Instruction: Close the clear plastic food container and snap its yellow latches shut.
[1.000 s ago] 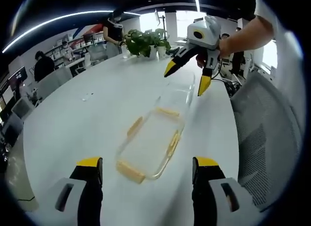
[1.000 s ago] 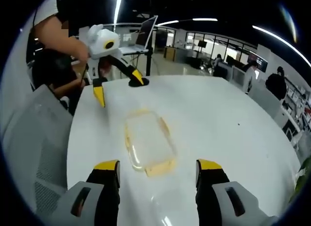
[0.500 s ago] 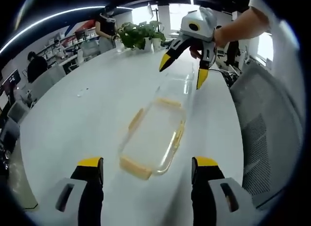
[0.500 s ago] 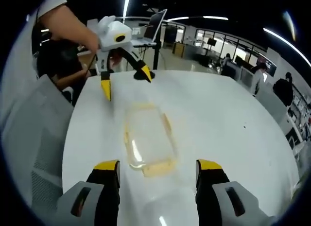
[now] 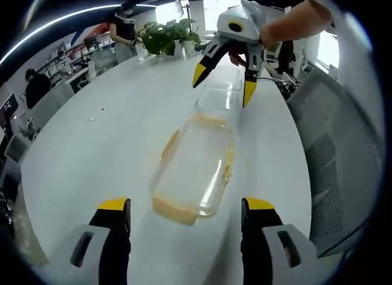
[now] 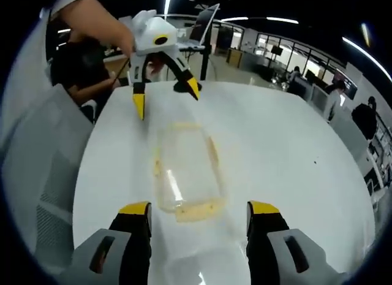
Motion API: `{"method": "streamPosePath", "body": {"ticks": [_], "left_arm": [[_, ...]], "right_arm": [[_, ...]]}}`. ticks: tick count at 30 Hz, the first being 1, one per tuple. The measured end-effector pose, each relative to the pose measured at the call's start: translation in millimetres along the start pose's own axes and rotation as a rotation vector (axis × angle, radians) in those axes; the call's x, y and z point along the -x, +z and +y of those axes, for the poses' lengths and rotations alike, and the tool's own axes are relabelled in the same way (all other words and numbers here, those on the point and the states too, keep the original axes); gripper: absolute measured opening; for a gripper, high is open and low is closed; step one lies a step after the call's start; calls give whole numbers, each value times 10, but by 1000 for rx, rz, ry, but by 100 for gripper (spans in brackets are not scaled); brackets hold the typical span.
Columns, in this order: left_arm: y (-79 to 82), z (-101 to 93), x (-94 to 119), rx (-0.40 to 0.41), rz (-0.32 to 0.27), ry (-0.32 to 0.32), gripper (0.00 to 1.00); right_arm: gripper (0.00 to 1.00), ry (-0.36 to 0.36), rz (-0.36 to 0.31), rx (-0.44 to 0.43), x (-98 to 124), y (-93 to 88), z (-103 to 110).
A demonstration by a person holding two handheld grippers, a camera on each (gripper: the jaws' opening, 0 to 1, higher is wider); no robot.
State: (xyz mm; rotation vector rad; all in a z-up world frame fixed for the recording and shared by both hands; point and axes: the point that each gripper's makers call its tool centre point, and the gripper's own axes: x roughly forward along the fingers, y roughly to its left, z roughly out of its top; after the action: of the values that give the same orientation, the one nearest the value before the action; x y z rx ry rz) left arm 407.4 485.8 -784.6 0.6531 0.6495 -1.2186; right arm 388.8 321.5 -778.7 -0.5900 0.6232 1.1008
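While one clear container (image 5: 195,168) with four yellow latches (image 5: 174,209) is lying on the white table (image 5: 104,150), the left gripper (image 5: 184,214) and right gripper (image 6: 199,217) are gaping empty at opposite ends, potted plants (image 5: 164,38) and a grey chair (image 5: 343,168) standing nearby

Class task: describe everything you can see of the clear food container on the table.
The container is a long, clear plastic box with rounded corners, lying flat on the white table. Yellow latches sit along its sides and ends, splayed outward rather than snapped down. Whether a lid rests on it cannot be told. Neither the left gripper nor the right gripper touches it; both are open, one at each end.
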Motion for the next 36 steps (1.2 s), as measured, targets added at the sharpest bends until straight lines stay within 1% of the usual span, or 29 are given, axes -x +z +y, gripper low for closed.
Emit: {"method": "streamPosePath", "body": {"ticks": [4,10,13,16,19,23,25,26,31,33,36], "left_arm": [[-30,26,-34,-20,17,-11,73],[-50,48,-60,-54,38,-30,71],[-72,68,-81,-67,53,-43,70],[-87,100,-89,-100,67,-37,68],[-98,114,-111,-107,77,-52,68],[-123,136,-125,-144,97,-61,68],[-122,145,-133,-156,95,-69,67],[-139,163,-132,-179,109,-67,67],[-169,213,-152,-197,125,-74,67],[-187,243,-155,-220,142,-71,66],[-204,240,-173,-240,154,-85,66]], "right_arm": [[62,7,17,22,-30,-19,-26],[62,26,33,30,-67,-32,-30],[62,38,57,52,-113,-60,-25],[61,57,87,62,-153,-89,-20],[60,69,105,70,-179,-104,-16],[59,84,138,90,-219,-136,-13],[57,86,143,102,-239,-136,-8],[57,94,153,105,-248,-148,6],[57,113,176,112,-303,-183,38],[57,118,177,112,-319,-184,43],[57,123,192,119,-342,-206,41]]}}
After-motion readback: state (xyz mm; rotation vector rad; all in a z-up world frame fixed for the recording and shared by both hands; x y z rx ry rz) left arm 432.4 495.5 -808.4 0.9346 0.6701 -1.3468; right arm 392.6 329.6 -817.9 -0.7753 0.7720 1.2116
